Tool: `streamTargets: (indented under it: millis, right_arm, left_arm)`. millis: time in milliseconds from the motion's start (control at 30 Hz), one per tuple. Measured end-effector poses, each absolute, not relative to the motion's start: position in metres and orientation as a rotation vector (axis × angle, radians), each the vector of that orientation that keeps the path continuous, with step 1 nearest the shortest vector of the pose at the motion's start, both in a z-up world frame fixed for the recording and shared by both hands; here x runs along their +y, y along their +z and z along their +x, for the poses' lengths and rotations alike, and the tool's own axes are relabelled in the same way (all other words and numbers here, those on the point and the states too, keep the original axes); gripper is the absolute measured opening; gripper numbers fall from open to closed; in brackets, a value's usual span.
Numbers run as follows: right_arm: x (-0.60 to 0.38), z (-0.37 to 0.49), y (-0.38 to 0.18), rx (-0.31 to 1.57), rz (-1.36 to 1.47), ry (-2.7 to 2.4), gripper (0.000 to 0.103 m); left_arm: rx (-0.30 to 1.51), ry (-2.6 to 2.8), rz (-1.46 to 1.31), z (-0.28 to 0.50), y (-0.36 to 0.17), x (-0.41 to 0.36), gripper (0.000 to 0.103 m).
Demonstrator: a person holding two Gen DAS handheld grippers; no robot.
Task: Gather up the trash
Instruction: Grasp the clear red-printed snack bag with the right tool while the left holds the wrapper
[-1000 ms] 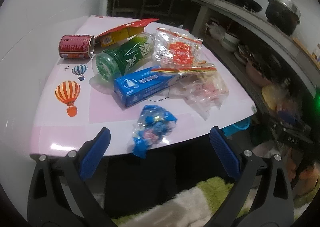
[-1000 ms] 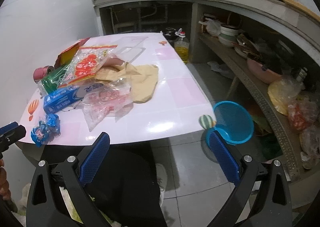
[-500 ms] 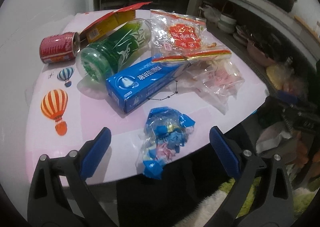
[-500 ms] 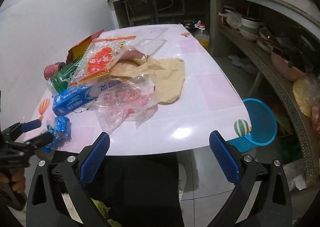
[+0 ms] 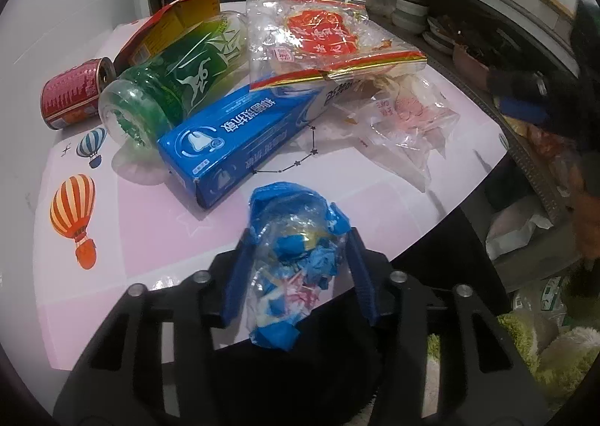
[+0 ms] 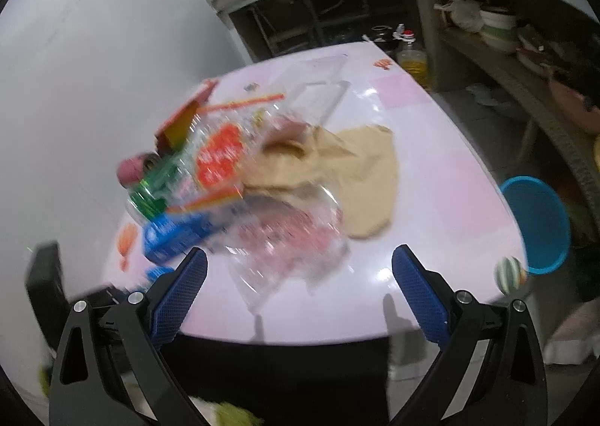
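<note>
- Trash lies heaped on the pink bench (image 5: 142, 208): from the left, a red can (image 5: 73, 92), a green bottle (image 5: 168, 84) on its side, a blue box (image 5: 240, 141), and clear snack bags (image 5: 330, 39).
- Half a second ago the left claw (image 5: 296, 257) stood wide open short of the blue wrapper (image 5: 296, 246); now its jaws have closed in on the wrapper's two sides at the bench's near edge, gripping it.
- That likely means the first piece is secured and ready to lift.
- Right claw (image 6: 300, 291) hangs open over the near edge, holding nothing; its view is blurred.
- A tan paper bag (image 6: 360, 178) lies further right, and a blue basket (image 6: 536, 223) stands on the floor beyond the bench's right edge, a likely bin.
- Kitchen shelves with bowls and pots line the room's right side.
</note>
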State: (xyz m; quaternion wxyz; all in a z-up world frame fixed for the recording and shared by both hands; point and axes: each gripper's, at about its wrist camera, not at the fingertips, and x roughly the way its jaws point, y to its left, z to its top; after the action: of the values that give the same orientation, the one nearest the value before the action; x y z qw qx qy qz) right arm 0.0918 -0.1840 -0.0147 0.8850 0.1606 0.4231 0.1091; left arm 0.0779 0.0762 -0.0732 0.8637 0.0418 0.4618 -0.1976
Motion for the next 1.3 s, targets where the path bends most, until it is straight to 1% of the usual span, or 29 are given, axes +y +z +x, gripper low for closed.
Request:
streamTargets:
  millis: [100,233,300,333,400,633,700,733,933,1000,1033,1100,1200,1300]
  right_arm:
    - [-0.184,0.110,-0.009,0.866,0.406,0.278,0.091]
    - [-0.183,0.138,-0.004,0.856,0.496,0.340,0.085]
    - [-0.180,0.152,-0.006,0.875,0.529,0.367,0.080]
    - [-0.179,0.157,-0.007,0.880,0.542,0.377,0.079]
    - [-0.176,0.171,-0.012,0.916,0.571,0.387,0.073]
    - [-0.167,0.201,-0.034,1.008,0.618,0.396,0.063]
    - [-0.166,0.205,-0.040,1.026,0.624,0.396,0.057]
    - [-0.164,0.207,-0.042,1.035,0.628,0.399,0.055]
    - [-0.165,0.211,-0.051,1.067,0.635,0.404,0.035]
    - [-0.166,0.212,-0.054,1.073,0.646,0.413,0.025]
    - [-0.166,0.213,-0.055,1.074,0.650,0.416,0.022]
    - [-0.167,0.213,-0.053,1.074,0.663,0.422,0.011]
    - [-0.170,0.211,-0.051,1.056,0.685,0.438,0.007]
    - [-0.172,0.209,-0.049,1.032,0.713,0.450,0.005]
  left_arm:
    - [0.970,-0.424,0.067,0.078,-0.074,0.079,0.038]
    - [0.964,-0.417,0.057,0.078,-0.073,0.080,0.034]
    - [0.963,-0.413,0.054,0.078,-0.073,0.081,0.032]
    - [0.963,-0.413,0.051,0.077,-0.073,0.082,0.032]
    - [0.962,-0.410,0.046,0.077,-0.073,0.083,0.030]
    - [0.965,-0.407,0.044,0.077,-0.074,0.083,0.030]
    - [0.965,-0.406,0.046,0.077,-0.073,0.083,0.029]
    - [0.966,-0.406,0.046,0.077,-0.073,0.083,0.029]
    - [0.966,-0.406,0.046,0.077,-0.073,0.083,0.029]
    - [0.966,-0.405,0.047,0.077,-0.073,0.083,0.029]
    - [0.966,-0.404,0.047,0.077,-0.072,0.083,0.029]
    - [0.965,-0.404,0.047,0.077,-0.072,0.082,0.029]
    - [0.963,-0.402,0.042,0.076,-0.071,0.083,0.029]
    - [0.963,-0.399,0.039,0.075,-0.071,0.083,0.029]
